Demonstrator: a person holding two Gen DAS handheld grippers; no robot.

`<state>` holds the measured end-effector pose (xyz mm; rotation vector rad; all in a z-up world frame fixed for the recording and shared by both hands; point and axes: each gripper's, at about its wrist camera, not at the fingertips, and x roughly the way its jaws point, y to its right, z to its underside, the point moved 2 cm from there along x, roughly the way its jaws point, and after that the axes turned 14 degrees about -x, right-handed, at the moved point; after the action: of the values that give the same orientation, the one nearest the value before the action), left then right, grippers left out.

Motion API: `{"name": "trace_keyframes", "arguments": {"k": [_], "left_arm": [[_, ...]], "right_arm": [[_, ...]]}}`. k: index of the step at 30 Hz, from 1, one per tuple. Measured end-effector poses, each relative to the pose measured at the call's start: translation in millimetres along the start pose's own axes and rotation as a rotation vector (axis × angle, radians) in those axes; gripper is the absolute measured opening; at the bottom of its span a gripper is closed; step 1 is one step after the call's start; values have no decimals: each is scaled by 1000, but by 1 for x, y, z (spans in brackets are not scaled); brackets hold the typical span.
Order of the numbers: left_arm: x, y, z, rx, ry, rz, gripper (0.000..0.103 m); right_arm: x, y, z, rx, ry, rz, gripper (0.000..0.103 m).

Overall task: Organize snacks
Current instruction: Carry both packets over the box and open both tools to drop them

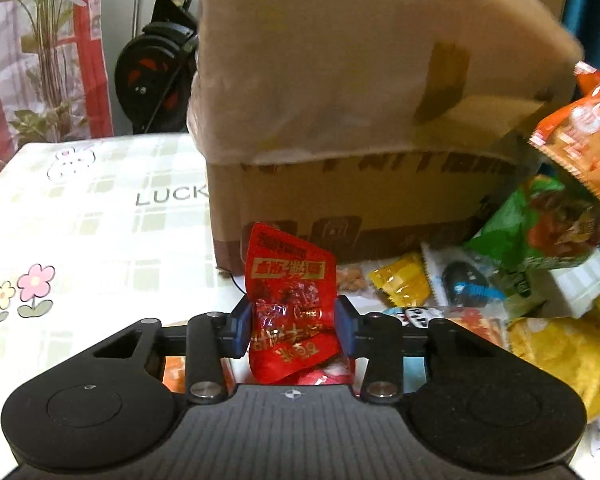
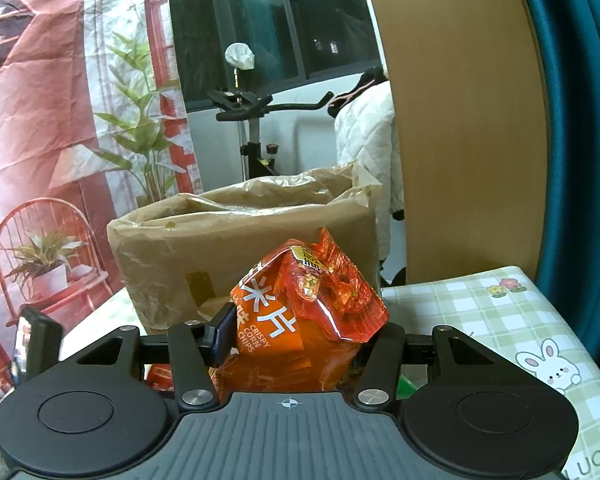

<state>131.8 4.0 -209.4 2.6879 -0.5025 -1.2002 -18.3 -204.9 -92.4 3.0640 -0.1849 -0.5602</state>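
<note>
A home living rm: checked tablecloth (image 2: 480, 312) w/ bunny & flower prints on the near table, exercise bike (image 2: 256, 120) by the far window, leafy plant (image 2: 140, 120) left, teal curtain (image 2: 580, 120) right, printed red backdrop (image 2: 40, 100) far left

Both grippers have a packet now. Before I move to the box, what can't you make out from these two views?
- Cardboard box interior: left wrist view sees only its side; right wrist view, its plastic liner hides it.
- Orange chips bag: hides the right gripper's right finger.
- Snack pile: cut off at the right edge, blurred.
</note>
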Motion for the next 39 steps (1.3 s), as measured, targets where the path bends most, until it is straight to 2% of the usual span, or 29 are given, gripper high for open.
{"name": "trace_keyframes", "arguments": {"k": [4,8,13,18,23,29,31,34,36,38,39], "left_arm": [[-23,3,-3,14,56,-2,44],[-52,5,-15,-3,113,37,44],[-97,19,-31,44,238,70,44],[-139,33,-62,47,376,106,44],[-138,56,-103,59,446,127,44],[-98,78,-159,32,411,112,44],[-83,79,-171,9,385,106,44],[-64,81,-179,-21,338,99,45],[-51,82,-181,-31,299,88,49],[-46,78,-177,-48,278,69,62],[-46,76,-175,-55,272,69,64]], "right_arm": [[-3,-4,0,-1,7,-2,48],[-8,-5,-5,-22,27,-4,48],[-17,-1,-24,-31,78,-2,48],[-21,7,-49,-57,142,7,48],[-8,13,-85,-125,206,30,48],[50,26,-130,-198,208,77,48],[71,25,-135,-206,195,86,48],[101,27,-132,-172,126,72,49],[116,28,-126,-148,75,67,52],[122,28,-119,-109,41,77,58],[121,28,-114,-88,35,70,65]]}}
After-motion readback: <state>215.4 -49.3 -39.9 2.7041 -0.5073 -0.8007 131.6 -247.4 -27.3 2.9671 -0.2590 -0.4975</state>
